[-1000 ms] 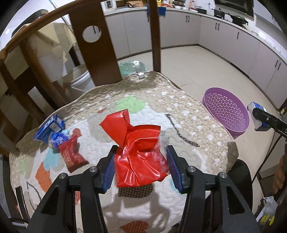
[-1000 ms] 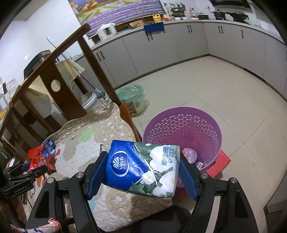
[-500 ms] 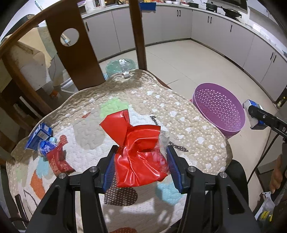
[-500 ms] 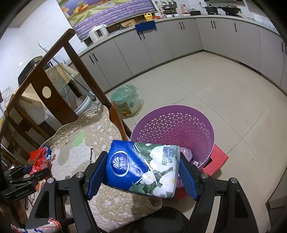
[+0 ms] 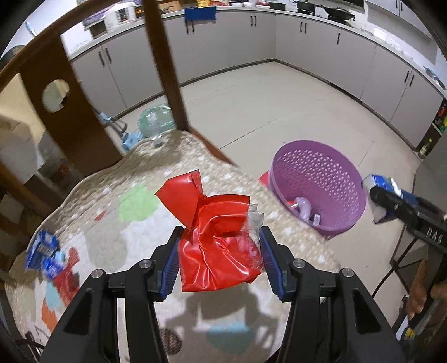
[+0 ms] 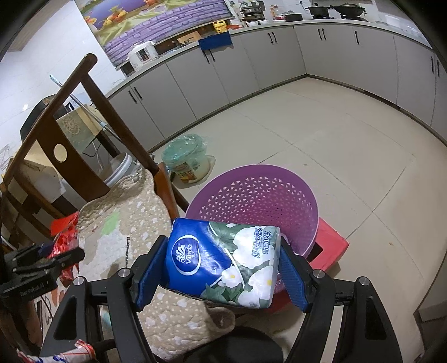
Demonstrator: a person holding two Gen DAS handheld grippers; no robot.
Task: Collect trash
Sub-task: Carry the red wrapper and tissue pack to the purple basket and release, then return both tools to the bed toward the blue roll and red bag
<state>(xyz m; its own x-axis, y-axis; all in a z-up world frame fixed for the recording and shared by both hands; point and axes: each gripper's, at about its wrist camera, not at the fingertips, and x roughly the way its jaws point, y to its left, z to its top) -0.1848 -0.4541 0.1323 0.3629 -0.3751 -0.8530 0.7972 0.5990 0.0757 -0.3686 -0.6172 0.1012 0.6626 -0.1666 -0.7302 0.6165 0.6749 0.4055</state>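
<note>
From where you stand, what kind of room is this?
Most likely a home kitchen. Grey cabinets run along the walls under a worktop, pans sit on a stove at the far end, and a rice cooker stands on the counter. A wooden chair with a quilted cushion sits nearby.

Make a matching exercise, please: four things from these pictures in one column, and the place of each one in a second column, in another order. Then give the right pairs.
Things:
1. red plastic bag
2. tissue pack
3. purple basket
4. small blue cartons

Places:
A. on the floor, beside the chair
B. between the pads of the left gripper
C. on the quilted seat cushion, at its left edge
D. between the pads of the right gripper

Pairs: 1-B, 2-D, 3-A, 4-C
</note>
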